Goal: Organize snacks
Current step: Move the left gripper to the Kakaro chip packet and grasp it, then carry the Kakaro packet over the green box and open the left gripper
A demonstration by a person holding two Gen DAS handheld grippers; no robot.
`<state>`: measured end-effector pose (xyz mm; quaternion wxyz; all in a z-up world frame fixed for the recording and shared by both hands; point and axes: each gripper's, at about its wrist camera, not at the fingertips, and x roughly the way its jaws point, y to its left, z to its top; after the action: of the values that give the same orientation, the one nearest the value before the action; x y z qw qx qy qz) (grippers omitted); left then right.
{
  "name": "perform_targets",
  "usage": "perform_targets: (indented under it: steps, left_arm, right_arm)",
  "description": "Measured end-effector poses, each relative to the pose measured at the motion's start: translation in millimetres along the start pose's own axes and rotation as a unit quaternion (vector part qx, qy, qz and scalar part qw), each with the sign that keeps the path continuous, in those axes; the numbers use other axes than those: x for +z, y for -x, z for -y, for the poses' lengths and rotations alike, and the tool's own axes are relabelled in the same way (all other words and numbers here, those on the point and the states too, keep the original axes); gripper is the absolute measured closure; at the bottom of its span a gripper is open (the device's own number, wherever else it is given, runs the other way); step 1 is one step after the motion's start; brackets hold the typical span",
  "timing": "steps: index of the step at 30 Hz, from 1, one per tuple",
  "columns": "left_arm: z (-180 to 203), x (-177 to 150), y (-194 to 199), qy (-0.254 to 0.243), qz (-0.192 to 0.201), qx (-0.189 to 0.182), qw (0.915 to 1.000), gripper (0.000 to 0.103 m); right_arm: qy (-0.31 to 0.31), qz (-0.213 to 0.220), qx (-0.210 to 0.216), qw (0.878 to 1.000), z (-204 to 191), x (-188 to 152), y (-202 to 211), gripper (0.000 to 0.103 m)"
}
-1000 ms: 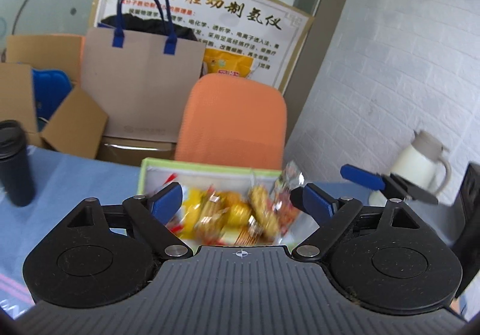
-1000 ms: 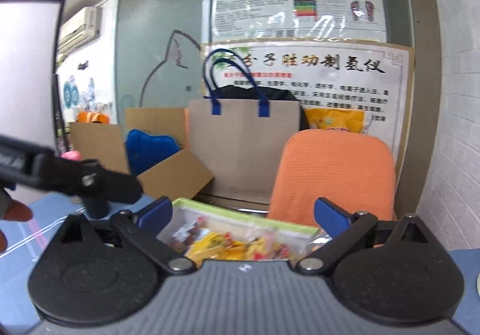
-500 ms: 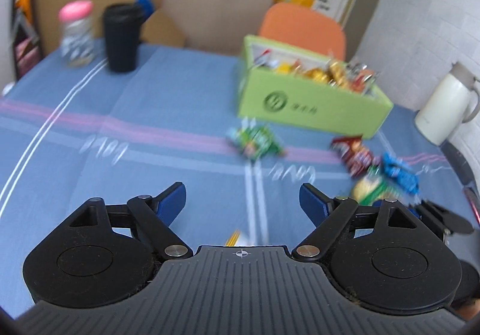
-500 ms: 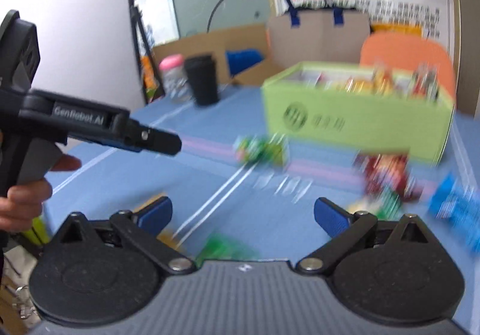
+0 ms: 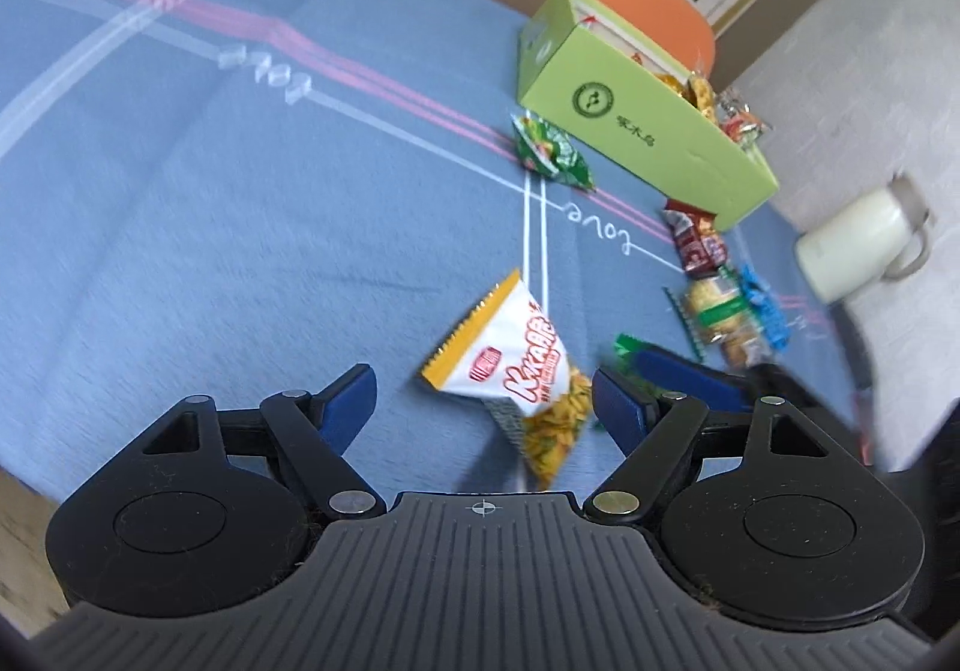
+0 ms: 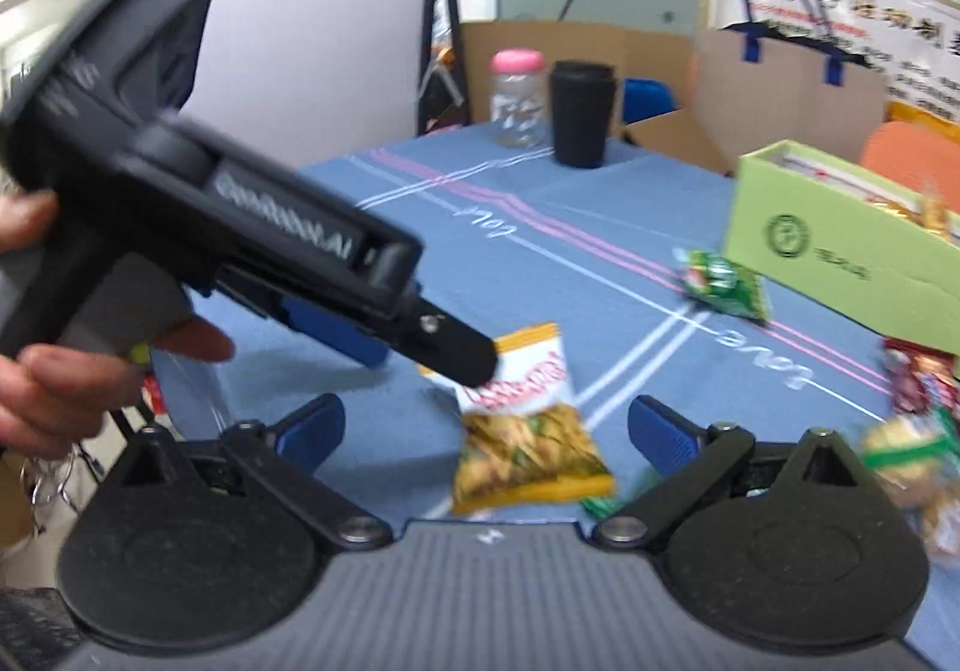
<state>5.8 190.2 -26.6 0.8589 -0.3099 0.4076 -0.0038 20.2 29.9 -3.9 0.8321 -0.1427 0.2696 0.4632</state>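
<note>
A: Where does the white-and-yellow snack bag (image 5: 516,371) lie?
B: On the blue table (image 5: 240,191), between the spread fingers of the left claw (image 5: 483,392); the right claw (image 6: 486,431) gapes too, holding nothing; the green box (image 5: 636,125) stands well apart.

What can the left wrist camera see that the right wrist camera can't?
Only the left wrist view shows the white kettle and the blue packet.

Only the right wrist view shows the pink-lidded jar whole, the paper bag, and the hand holding the other gripper.

Both show the green box, the green packet, the yellow and white packet and the black cup.
</note>
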Motion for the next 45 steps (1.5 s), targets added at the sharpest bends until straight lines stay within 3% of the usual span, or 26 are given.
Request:
perform_targets:
  steps: [3,6,8,10,12,14,15,18,23,31,36,43,44,45]
  left_arm:
    - [-0.7,1.6,-7.2,0.009,-0.011,-0.003,0.9999,0.039]
    - [6.4,1.0,-11.8,-0.012,-0.011,-0.003,0.9999,0.044]
    - [9.7,1.9,-15.1,-0.022,-0.007,-0.001,0.9997,0.046]
    - [13.1,3.2,-19.8,-0.031,-0.006,0.007,0.9995,0.063]
    - [16.5,5.2,-24.4,-0.042,-0.001,0.020,0.9989,0.082]
    - [20.3,6.7,-23.0,-0.053,0.023,0.041,0.9975,0.098]
    - [22.3,9.2,-22.2,-0.058,0.029,0.039,0.9972,0.103]
    - [32.0,22.5,-30.9,-0.068,0.028,0.021,0.9971,0.103]
    - [61.5,54.6,-52.0,-0.087,0.031,-0.008,0.9957,0.103]
    - [132.4,141.9,-96.8,-0.126,0.070,-0.060,0.9877,0.103]
    - [162.7,202.4,-124.3,-0.135,0.103,-0.048,0.9844,0.103]
    - [161.3,246.7,-164.2,-0.138,0.096,0.013,0.9857,0.103]
    - [157.3,247.1,-167.9,-0.141,0.098,0.028,0.9847,0.101]
    - [153.3,244.7,-170.1,-0.146,0.102,0.039,0.9833,0.084]
  right_arm:
    - [0.004,-0.023,0.007,1.000,1.3,1.5,-23.7,0.004]
    - [0.009,-0.047,-0.003,0.999,0.3,-4.0,-37.7,0.004]
    - [0.008,-0.041,0.001,0.999,0.1,-6.1,-37.9,0.004]
    - [0.010,-0.040,0.000,0.999,0.2,-5.9,-38.5,0.007]
    - [0.010,-0.033,0.002,0.999,0.7,-4.8,-38.4,0.027]
    - [0.003,-0.033,-0.013,0.999,5.7,0.1,-35.0,0.056]
    - [-0.002,-0.035,-0.014,0.999,11.0,2.2,-34.7,0.056]
    - [-0.025,-0.035,-0.006,0.999,30.9,5.9,-32.8,0.059]
    - [-0.029,-0.018,-0.042,0.999,65.1,24.9,-27.5,0.059]
    - [-0.018,0.026,-0.119,0.992,151.2,80.5,-26.6,0.059]
    - [-0.016,0.046,-0.149,0.988,206.9,127.8,-51.3,0.059]
    - [-0.062,0.047,-0.120,0.990,250.3,147.8,-102.9,0.054]
    - [-0.070,0.045,-0.113,0.990,253.5,146.7,-108.4,0.050]
    - [-0.074,0.044,-0.111,0.990,254.8,145.2,-111.7,0.044]
